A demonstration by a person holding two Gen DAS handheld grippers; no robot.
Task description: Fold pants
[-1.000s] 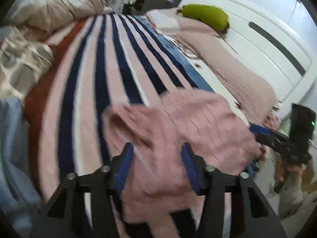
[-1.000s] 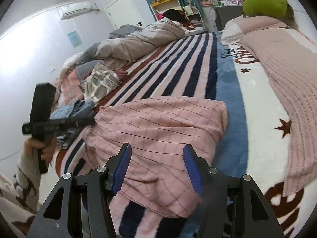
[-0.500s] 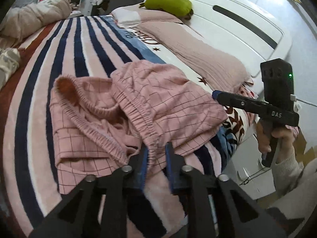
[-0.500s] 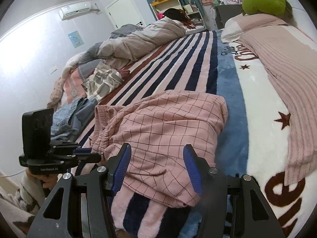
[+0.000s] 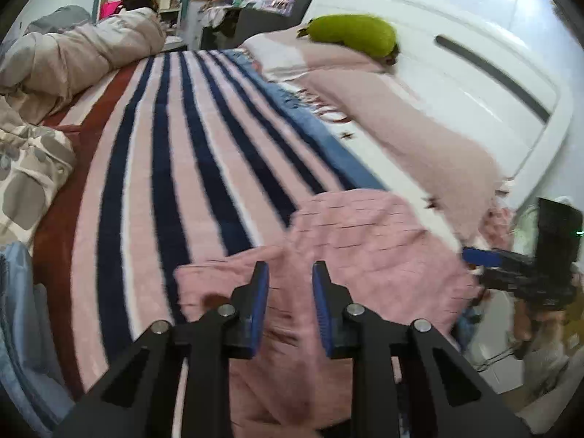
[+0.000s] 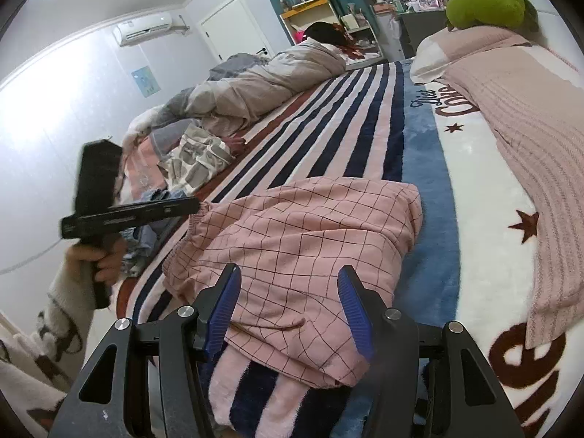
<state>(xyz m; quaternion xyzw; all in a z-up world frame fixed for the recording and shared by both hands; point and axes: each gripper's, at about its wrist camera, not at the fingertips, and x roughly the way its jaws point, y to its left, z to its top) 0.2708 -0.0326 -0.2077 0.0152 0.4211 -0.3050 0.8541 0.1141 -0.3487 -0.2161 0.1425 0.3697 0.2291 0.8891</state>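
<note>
Pink checked cotton, that's the pants (image 6: 310, 233), lying in a loose half-folded heap near the bottom edge of the striped blanket (image 6: 350, 109), centre of the right wrist view. The elastic waistband (image 6: 189, 241) sits at the left end of the heap and the rounded fold is at the right, so I read the long axis as running left to right across that frame.

My left gripper (image 5: 290, 292) is the nearer one to the waistband; from the right wrist view its tip is right at that top corner. Its jaws have just been closing and only a narrow gap is left. Pink cloth shows in the gap, but the left wrist view is smeared and I can't tell if the pads are actually biting it.

My right gripper (image 6: 290, 310) hangs over the near hem with jaws spread wide, pinching nothing.

Room for moving looks fine: bare stripes run up the frame beyond the heap, so it could fold away from me. The tight spots are the mattress edge at the bottom, the clothes pile (image 6: 197, 160) at left and the knit throw (image 6: 529, 146) at right.
</note>
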